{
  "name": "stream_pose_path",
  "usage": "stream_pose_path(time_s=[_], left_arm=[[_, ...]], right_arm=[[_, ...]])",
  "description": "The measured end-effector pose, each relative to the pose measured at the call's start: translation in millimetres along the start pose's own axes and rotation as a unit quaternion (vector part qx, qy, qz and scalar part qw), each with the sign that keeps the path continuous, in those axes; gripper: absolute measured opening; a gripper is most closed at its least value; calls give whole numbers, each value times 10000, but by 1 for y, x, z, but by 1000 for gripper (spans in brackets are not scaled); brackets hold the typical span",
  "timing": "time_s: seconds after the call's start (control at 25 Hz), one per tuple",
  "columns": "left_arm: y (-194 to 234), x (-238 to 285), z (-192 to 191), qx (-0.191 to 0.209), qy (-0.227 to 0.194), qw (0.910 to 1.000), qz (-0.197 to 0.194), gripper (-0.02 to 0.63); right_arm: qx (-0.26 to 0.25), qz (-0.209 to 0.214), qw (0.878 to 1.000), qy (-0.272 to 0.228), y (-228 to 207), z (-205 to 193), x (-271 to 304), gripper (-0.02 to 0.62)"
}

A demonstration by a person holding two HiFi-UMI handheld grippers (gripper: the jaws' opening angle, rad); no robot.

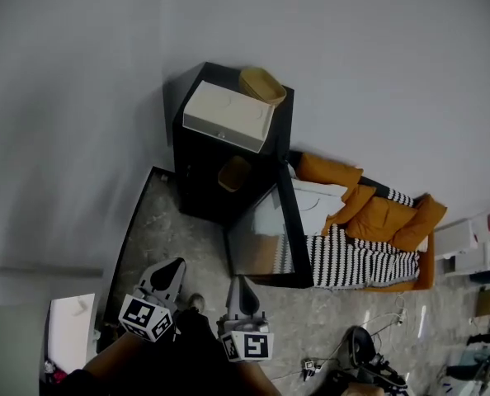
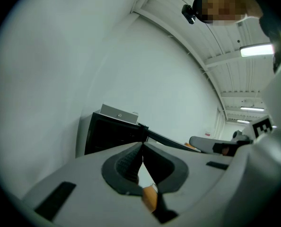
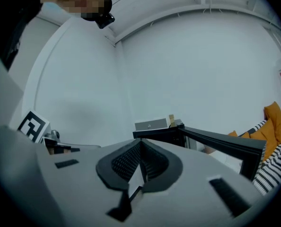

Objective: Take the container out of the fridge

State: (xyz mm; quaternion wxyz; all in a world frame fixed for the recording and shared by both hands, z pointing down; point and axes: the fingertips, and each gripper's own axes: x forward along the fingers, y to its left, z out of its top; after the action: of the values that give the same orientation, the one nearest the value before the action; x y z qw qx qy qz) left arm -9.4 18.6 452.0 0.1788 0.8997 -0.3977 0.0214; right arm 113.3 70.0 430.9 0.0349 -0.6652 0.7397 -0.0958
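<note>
A black mini fridge [image 1: 202, 167] stands against the wall with its glass door [image 1: 266, 239] swung open towards me. Inside on a shelf sits a tan container [image 1: 233, 173]. My left gripper [image 1: 176, 265] and right gripper [image 1: 240, 281] are side by side over the floor, short of the fridge, both pointing at it. In the left gripper view the left gripper [image 2: 141, 146] is shut with nothing between its jaws, and the fridge [image 2: 107, 136] lies ahead. The right gripper [image 3: 140, 143] is likewise shut and empty, facing the fridge [image 3: 162, 135] and its door [image 3: 221, 143]. The container is hidden in both gripper views.
On the fridge top lie a white box [image 1: 228, 115] and a yellow basket [image 1: 262, 86]. A sofa [image 1: 426, 272] with orange cushions [image 1: 381, 217] and a striped blanket [image 1: 360, 258] stands right of the door. Cables and gear [image 1: 365, 357] lie on the floor at the lower right.
</note>
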Motion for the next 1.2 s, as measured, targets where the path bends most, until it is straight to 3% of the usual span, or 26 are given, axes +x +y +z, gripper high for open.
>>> stream_pose_path(time_s=[0.72,1.0,1.2], left_arm=[[85,142,-21,-154,625,9939,-898,5],[112,194,-56,-242,957,9887,-1128,5],[130,232,-94,-698,1186,9836,-1164,6]], right_arm=[[-116,-744,9971,-63,-20,-18,128,0],[-169,-847,9963,-44,-28,-38,171,0],[-155,-789,9968,34,-36,-54,189,0]])
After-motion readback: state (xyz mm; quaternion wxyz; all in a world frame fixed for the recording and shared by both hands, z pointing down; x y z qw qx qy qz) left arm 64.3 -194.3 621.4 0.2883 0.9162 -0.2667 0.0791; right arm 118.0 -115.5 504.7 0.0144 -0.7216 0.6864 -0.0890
